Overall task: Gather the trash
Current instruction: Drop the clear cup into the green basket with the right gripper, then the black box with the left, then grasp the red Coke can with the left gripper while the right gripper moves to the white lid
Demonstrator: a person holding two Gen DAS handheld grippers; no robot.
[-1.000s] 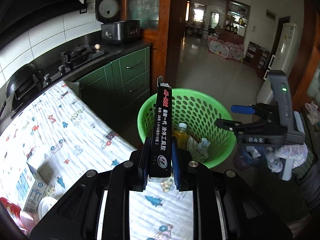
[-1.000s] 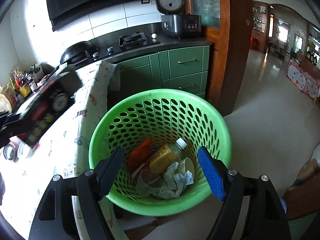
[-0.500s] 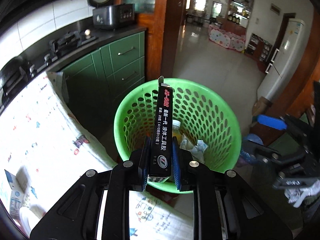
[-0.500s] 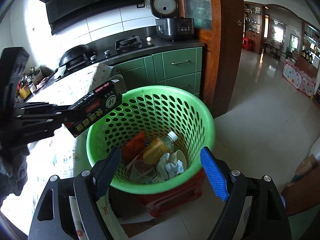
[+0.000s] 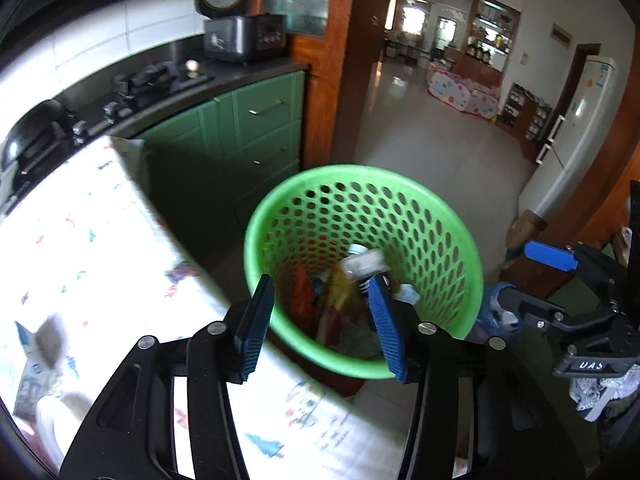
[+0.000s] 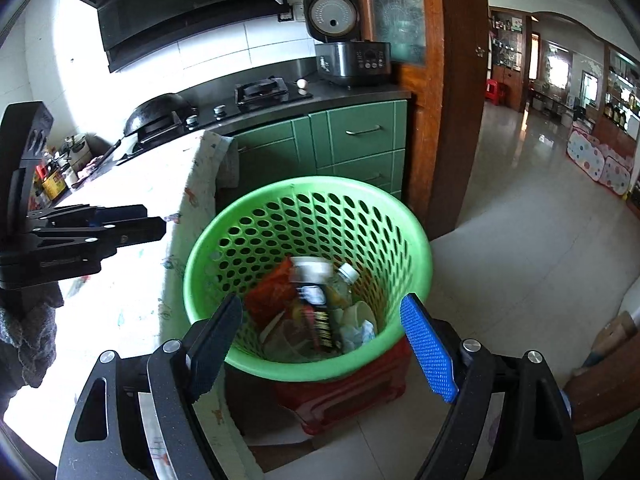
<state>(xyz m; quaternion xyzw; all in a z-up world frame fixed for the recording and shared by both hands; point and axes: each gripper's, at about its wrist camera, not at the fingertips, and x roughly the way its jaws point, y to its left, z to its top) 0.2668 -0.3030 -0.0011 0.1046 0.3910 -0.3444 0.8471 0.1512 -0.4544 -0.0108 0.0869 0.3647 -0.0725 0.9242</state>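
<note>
A green perforated basket [image 5: 440, 216] [image 6: 224, 248] stands on a red stool [image 6: 360, 384] beside the table. A black flat box [image 6: 316, 312] lies inside it on a bottle [image 6: 340, 284], red wrapper [image 6: 268, 292] and crumpled paper. My left gripper [image 5: 320, 324] is open and empty above the basket's near rim. It shows at the left in the right wrist view [image 6: 132, 224]. My right gripper [image 6: 320, 348] is open and empty over the basket's front. It shows at the right in the left wrist view [image 5: 552, 280].
The table with a printed white cloth [image 5: 100, 248] [image 6: 152, 184] lies left of the basket; a milk carton [image 5: 36, 360] sits on it. Green cabinets [image 6: 352, 140], a stove [image 6: 260, 92] and a rice cooker [image 6: 348, 52] stand behind. A tiled floor [image 5: 432, 140] opens to the right.
My left gripper has opened and let go of the black box. The box has dropped into the basket. The right gripper has stayed open.
</note>
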